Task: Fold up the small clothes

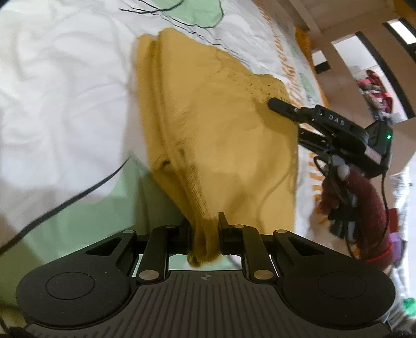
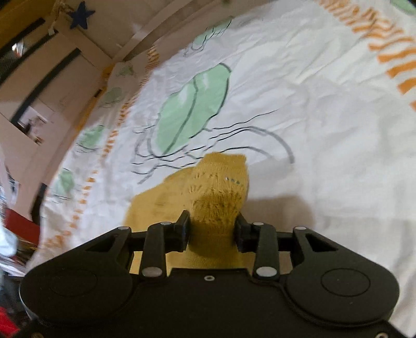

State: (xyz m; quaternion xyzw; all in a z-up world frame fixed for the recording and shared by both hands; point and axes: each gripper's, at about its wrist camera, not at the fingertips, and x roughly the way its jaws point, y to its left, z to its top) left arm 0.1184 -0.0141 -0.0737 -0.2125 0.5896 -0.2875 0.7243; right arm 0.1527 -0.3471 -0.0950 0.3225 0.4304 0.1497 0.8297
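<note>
A small mustard-yellow knit garment (image 1: 213,124) lies partly lifted over a white bedsheet (image 1: 59,85) printed with green leaves. My left gripper (image 1: 204,231) is shut on a bunched edge of it at the near end. My right gripper (image 2: 212,228) is shut on another bunched knit edge (image 2: 218,192). In the left wrist view the right gripper (image 1: 273,104) grips the garment's far right corner, held by a hand in a dark red sleeve (image 1: 364,202).
The sheet (image 2: 299,85) covers a bed. Beige furniture and a doorway (image 1: 364,52) lie past the bed's far edge. A dark blue star (image 2: 81,14) hangs on the wall. Clutter (image 2: 15,234) lies on the floor beside the bed.
</note>
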